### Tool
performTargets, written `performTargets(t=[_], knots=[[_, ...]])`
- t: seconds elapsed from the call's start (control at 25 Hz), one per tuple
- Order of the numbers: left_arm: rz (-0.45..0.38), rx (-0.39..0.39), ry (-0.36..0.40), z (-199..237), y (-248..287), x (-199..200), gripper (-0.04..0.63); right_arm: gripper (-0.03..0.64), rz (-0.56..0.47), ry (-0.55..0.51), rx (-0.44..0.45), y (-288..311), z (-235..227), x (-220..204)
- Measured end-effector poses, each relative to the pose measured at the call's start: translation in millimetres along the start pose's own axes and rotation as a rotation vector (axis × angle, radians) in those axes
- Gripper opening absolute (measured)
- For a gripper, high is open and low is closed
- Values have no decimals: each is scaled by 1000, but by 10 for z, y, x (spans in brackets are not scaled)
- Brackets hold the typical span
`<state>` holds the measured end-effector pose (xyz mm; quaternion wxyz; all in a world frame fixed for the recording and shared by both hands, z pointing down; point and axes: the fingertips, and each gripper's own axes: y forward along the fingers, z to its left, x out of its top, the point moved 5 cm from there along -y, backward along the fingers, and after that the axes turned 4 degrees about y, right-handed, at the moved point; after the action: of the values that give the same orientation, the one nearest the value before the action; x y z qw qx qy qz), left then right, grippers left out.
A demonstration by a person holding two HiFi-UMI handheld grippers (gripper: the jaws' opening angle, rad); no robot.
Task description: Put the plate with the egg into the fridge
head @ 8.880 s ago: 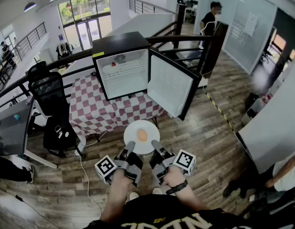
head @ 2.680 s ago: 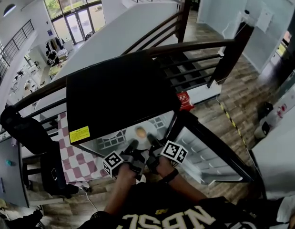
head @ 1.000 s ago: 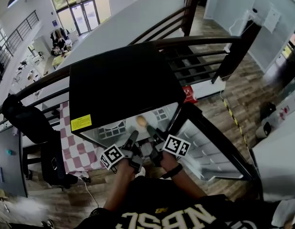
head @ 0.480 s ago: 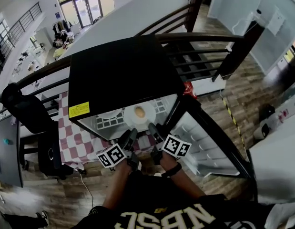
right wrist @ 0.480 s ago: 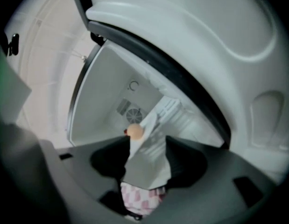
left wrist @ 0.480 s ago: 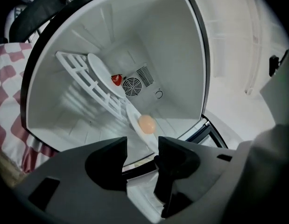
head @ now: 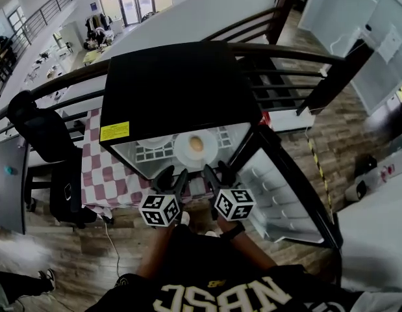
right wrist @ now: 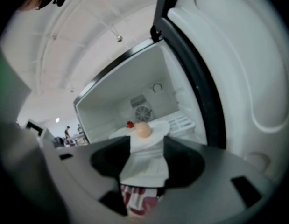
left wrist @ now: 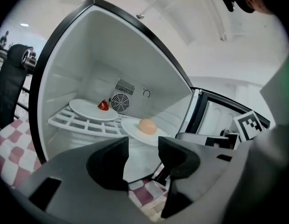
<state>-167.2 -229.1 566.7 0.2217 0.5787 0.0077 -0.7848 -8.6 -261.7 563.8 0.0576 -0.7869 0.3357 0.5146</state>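
Note:
The white plate (head: 196, 149) with the brown egg (head: 196, 143) lies on the wire shelf inside the open fridge (head: 175, 83), right of its middle. My left gripper (head: 173, 175) and right gripper (head: 217, 173) hang side by side just in front of the fridge opening, a short way back from the plate. Both are open with nothing between the jaws. In the left gripper view the plate (left wrist: 142, 130) and egg (left wrist: 147, 126) lie beyond the open gripper (left wrist: 143, 155). The right gripper view shows the egg (right wrist: 143, 129) straight ahead of the open gripper (right wrist: 144, 162).
A second white plate (left wrist: 90, 110) with a small red thing (left wrist: 103, 105) lies on the same shelf to the left. The fridge door (head: 282, 184) stands wide open at my right. The fridge stands on a checked tablecloth (head: 106, 174); an office chair (head: 45, 142) is left, a railing behind.
The plate with the egg went from in front of me onto the fridge shelf. Both grippers have let go of it and drawn back a little since half a second ago.

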Motion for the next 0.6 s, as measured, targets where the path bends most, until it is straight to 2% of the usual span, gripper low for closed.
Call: performTargets(t=[0.08,0.24,0.32,0.48,0.6], knots=[[4,-3,55,-33,2,8,212,229,14,-55,-1,-6,36,-21],[33,-10,165,-111,48,-10,211,229,73,-272,-55,2,84,-65],[51,-11,202,-133,82,-21,209,229,88,-329,-57,26,123,-73],[71,-6,243,-165,124,-20,183,221,125,-329,-52,72,135,-148],[84,5,265,-153,164,-36,147,183,134,-291,-47,99,113,-170]])
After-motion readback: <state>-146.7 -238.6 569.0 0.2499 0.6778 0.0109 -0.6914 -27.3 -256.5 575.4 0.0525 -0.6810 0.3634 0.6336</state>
